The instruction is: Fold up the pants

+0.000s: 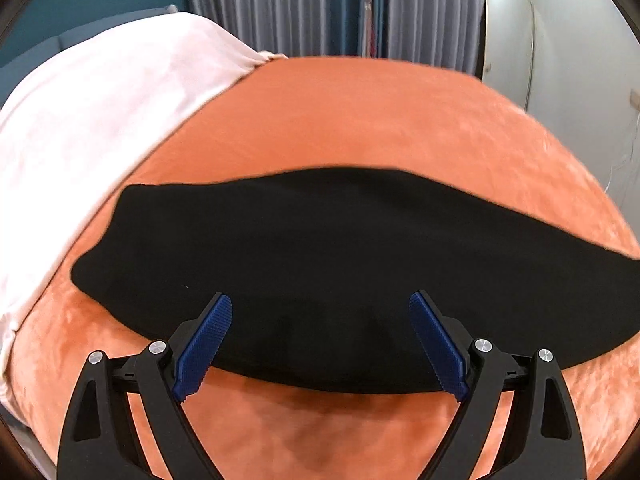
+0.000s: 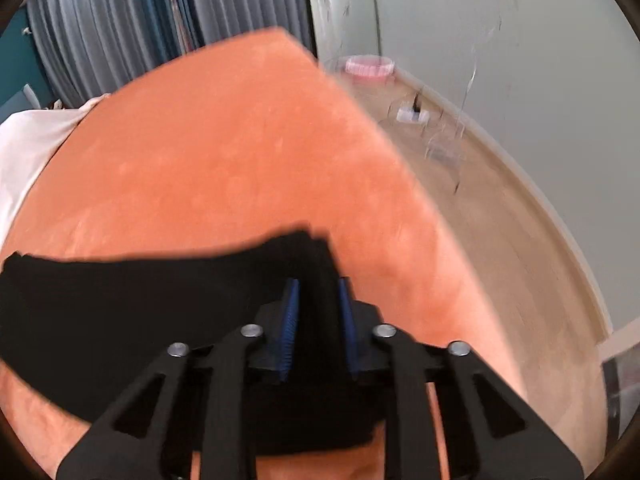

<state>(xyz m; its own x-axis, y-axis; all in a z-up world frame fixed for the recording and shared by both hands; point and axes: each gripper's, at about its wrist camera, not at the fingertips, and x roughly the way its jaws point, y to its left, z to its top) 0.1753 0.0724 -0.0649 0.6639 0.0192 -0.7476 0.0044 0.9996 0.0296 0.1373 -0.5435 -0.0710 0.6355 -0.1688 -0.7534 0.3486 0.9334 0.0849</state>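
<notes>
In the left wrist view, a pale pink sheet point(image 1: 92, 120) is seen covering the far left of the bed, its edge meeting the orange bedspread point(image 1: 360, 120) that takes up the rest of the surface. Across the middle of that bedspread the black pants point(image 1: 320, 260) are laid out in a long, flat band running left to right, the left end rounded and the right end carried out of view. The left gripper point(image 1: 320, 344) is held over the near edge of the pants, its jaws spread wide, and nothing is caught between the blue ribbed pads point(image 1: 208, 344); the fabric lies under the gap. Grey curtains point(image 1: 300, 4) are hung behind the bed, and a white door point(image 1: 508, 44) is seen at the far right.

In the right wrist view, the same pants point(image 2: 120, 312) stretch in from the left edge and end at the right gripper point(image 2: 318, 320). Here the jaws are drawn close together and a raised ridge of black cloth is pinched between the blue pads point(image 2: 290, 328), the end of the garment bunched up just beyond the tips. The orange bedspread point(image 2: 240, 140) fills the far ground. To the right, a wooden floor point(image 2: 500, 208) is shown, blurred, with a pink round object point(image 2: 368, 66) by the far grey wall point(image 2: 540, 60).
</notes>
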